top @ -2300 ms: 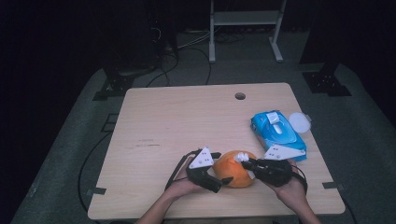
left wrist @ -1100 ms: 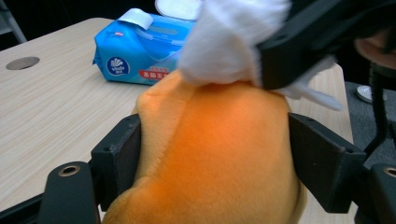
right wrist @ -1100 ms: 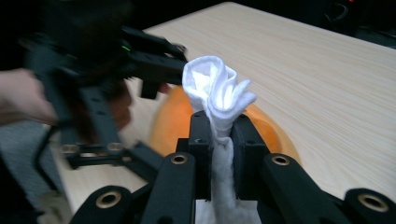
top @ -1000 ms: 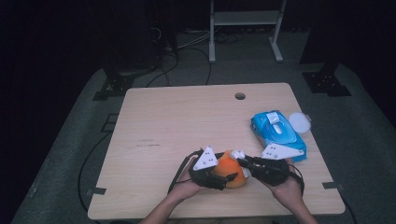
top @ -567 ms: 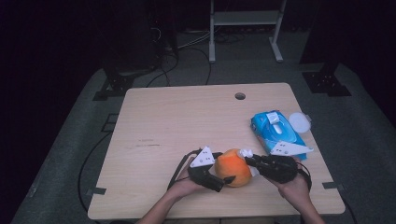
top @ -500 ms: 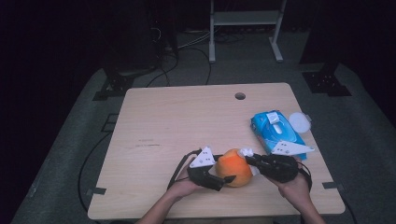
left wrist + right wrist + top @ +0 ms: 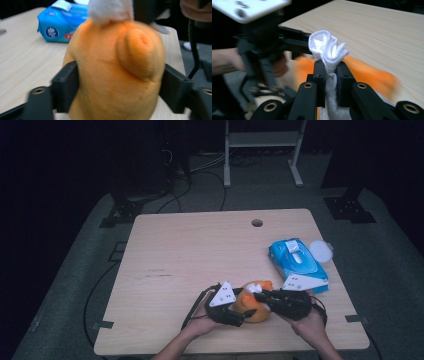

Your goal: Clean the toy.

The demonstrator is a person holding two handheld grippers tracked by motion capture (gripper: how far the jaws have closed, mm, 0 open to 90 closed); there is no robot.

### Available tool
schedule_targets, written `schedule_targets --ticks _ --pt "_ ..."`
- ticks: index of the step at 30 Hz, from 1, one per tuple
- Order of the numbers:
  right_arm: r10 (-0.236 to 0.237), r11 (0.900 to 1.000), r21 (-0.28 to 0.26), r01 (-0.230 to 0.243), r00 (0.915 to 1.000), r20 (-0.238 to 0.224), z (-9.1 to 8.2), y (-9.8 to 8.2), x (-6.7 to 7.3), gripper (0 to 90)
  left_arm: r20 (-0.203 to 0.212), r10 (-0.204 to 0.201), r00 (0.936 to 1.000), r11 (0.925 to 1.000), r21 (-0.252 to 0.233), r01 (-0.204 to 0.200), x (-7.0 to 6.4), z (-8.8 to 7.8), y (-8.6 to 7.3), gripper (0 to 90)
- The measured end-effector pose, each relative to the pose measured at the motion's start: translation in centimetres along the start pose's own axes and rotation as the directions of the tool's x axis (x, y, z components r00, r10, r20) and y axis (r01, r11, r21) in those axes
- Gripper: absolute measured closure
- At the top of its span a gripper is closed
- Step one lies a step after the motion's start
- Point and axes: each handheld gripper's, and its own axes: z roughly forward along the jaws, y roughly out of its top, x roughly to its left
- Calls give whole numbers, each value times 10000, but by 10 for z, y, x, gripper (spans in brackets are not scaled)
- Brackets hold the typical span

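An orange plush toy (image 7: 256, 309) lies near the table's front edge. My left gripper (image 7: 243, 310) comes at it from the left. Its jaws have just been closing and now press into both sides of the toy (image 7: 117, 75), denting it. My right gripper (image 7: 260, 295) reaches in from the right, shut on a crumpled white wipe (image 7: 328, 50) that stands out above its fingertips. The wipe (image 7: 251, 288) rests on top of the toy (image 7: 367, 72), and it touches the toy's upper end in the left gripper view (image 7: 110, 10).
A blue pack of wipes (image 7: 297, 262) lies just behind the right hand, with a round white lid (image 7: 320, 251) beside it near the table's right edge. The wooden table (image 7: 200, 250) has a cable hole (image 7: 257, 223) at the back. Cables trail from both grippers.
The right gripper with the wipe drew slightly right, then came back a little over the toy. The left gripper has stayed at the toy.
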Motion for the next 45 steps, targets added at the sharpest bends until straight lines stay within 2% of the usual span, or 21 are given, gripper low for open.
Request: schedule_targets --ticks 4,8,9,11,14,16,17,18,20,23,25,28,30,33,34,35,36,39,41,42,45 --pt "-693 9976 17 693 9972 275 1 7 9 796 -63 121 9999 9994 -325 -123 -1 -6 3 361" --pt "-219 9997 129 203 9892 1452 -7 3 -18 798 -152 206 9997 9996 -196 -209 -1 -5 2 363" --pt "-219 9997 129 203 9892 1452 -7 3 -18 798 -152 206 9997 9996 -196 -209 -1 -5 2 356" --pt "557 9983 121 -575 9917 1156 -9 -5 -30 800 -232 282 9993 9996 -93 -284 -2 -2 2 339" --pt "346 9992 166 -361 9958 851 -7 -4 -18 801 -360 366 9987 9993 -52 -368 -4 2 2 312" --pt "144 9999 67 -143 9998 -151 -3 1 -1 800 -351 450 9984 9990 14 -450 -5 2 2 314" --pt "-107 9999 119 111 9995 -286 0 3 5 799 -391 588 9975 9983 76 -585 -6 1 1 316" --pt "-601 9979 222 604 9981 -131 4 7 14 798 -387 756 9964 9970 180 -749 -6 0 1 319" --pt "-683 9974 238 684 9977 -33 5 7 14 798 -351 872 9956 9961 195 -866 -6 0 0 321" --pt "-299 9994 217 286 9976 617 1 3 -4 799 -232 1043 9943 9944 184 -1039 -6 0 -2 323" --pt "121 9996 235 -156 9901 1396 -6 -5 -26 799 -121 1063 9943 9943 143 -1061 -7 0 -2 288" --pt "725 9970 172 -754 9887 1310 -10 -12 -39 800 180 686 9975 9976 65 -687 -5 6 -3 159" --pt "773 9968 148 -789 9928 913 -9 -10 -34 801 82 914 9958 9955 229 -916 -8 9 -4 112" --pt "580 9980 225 -588 9978 331 -5 -6 -19 801 -219 1217 9923 9920 358 -1209 -11 8 -3 205" --pt "287 9993 244 -276 9985 -460 -1 -1 -4 800 -544 1380 9889 9897 464 -1356 -14 7 -1 233" --pt "287 9993 244 -276 9985 -460 -1 -1 -4 800 -544 1380 9889 9897 464 -1356 -14 7 -1 250" --pt "-311 9986 401 332 9981 -523 2 3 10 800 -713 1214 9900 9920 420 -1186 -14 6 -1 274" --pt "-499 9979 378 517 9977 -462 2 5 14 800 -682 919 9934 9955 312 -900 -11 4 -2 312" --pt "-386 9989 251 389 9992 -118 -1 4 7 800 -529 537 9972 9984 176 -528 -5 2 -4 318" --pt "-233 9996 168 222 9974 676 -4 0 -7 799 -422 -89 9991 10000 -33 88 3 0 -6 320" --pt "248 9996 126 -265 9923 1213 -6 -8 -24 800 -375 -607 9975 9980 -172 600 10 -3 -8 322"
